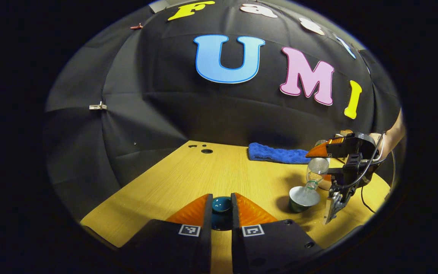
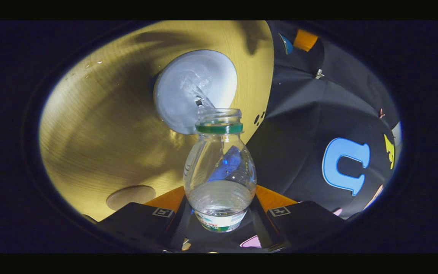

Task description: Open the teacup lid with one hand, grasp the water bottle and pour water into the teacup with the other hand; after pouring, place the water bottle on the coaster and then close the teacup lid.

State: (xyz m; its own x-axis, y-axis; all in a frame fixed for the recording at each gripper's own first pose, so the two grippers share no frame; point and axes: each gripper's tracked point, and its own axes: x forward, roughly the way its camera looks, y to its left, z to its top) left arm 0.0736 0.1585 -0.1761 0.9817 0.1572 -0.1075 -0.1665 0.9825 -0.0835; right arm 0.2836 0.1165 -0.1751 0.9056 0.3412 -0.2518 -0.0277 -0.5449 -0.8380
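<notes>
My left gripper [image 1: 221, 205] is shut on the dark teal teacup lid [image 1: 221, 204], held just above the wooden table [image 1: 188, 179]. To the right stands the open teal teacup [image 1: 303, 199], white inside. My right gripper [image 1: 327, 179] tips the clear water bottle [image 1: 316, 171] mouth-down over the cup. In the right gripper view my right gripper [image 2: 221, 205] is shut on the water bottle [image 2: 219, 171], whose green-ringed neck points at the teacup [image 2: 188, 87]. A thin stream of water runs from the mouth into the cup. A round wooden coaster [image 2: 130, 196] lies beside my fingers.
A blue towel [image 1: 276, 153] lies at the back of the table by the black cloth wall. Small dark holes [image 1: 206, 151] mark the far left of the tabletop. A person's arm [image 1: 394, 133] and a cable trail off at the right edge.
</notes>
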